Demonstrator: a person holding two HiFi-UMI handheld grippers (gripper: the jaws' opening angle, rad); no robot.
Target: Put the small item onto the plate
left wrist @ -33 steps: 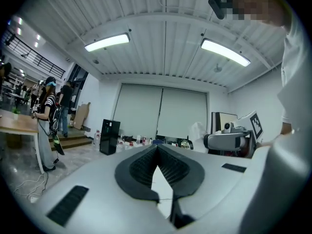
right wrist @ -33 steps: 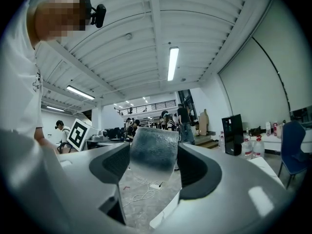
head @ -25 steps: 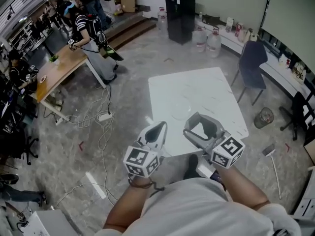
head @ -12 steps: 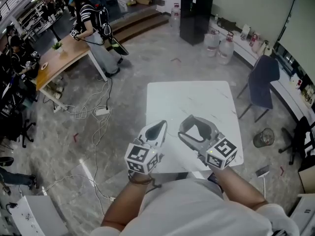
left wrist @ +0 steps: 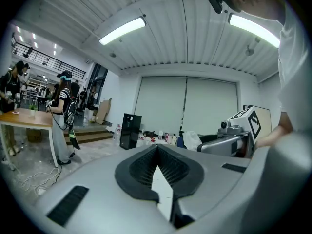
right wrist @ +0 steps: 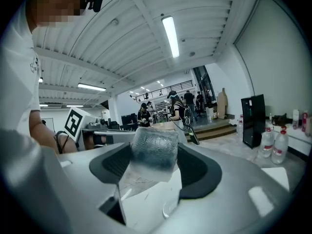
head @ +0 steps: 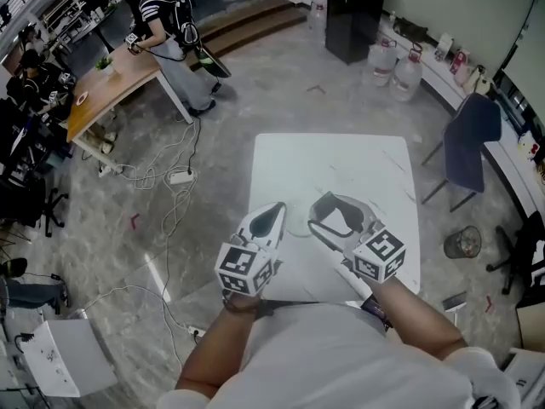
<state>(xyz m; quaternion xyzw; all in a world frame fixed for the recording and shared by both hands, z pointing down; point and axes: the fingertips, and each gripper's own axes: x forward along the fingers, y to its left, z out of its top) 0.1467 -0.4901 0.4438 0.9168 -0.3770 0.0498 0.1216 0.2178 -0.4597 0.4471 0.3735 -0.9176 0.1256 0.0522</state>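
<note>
1. Head view shows a person holding two grippers over the near end of a white table.
2. In the right gripper view, the right gripper has its two jaws pinching the small item.
3. The small item is a see-through, bumpy block. It sits between the dark pads, up near the jaw tips.
4. The item is up in the air above the white table top, not lying on it.
5. In the head view, the right gripper is just beside the left gripper, and the two are not touching.
6. In the left gripper view, the left gripper has its jaws pressed together at the tips. Nothing is held between them. Only a thin slice of white table shows through the gap lower down.
7. Each gripper has a cube with black and white squares on it, close to the person's hands.
8. I cannot pick out the plate for sure in any view.
9. Far behind the table stands a black cabinet with big water bottles next to it.
10. A blue chair stands to the right of the table.
11. To the left, a person stands by a wooden desk, and cables lie on the grey floor.
</note>
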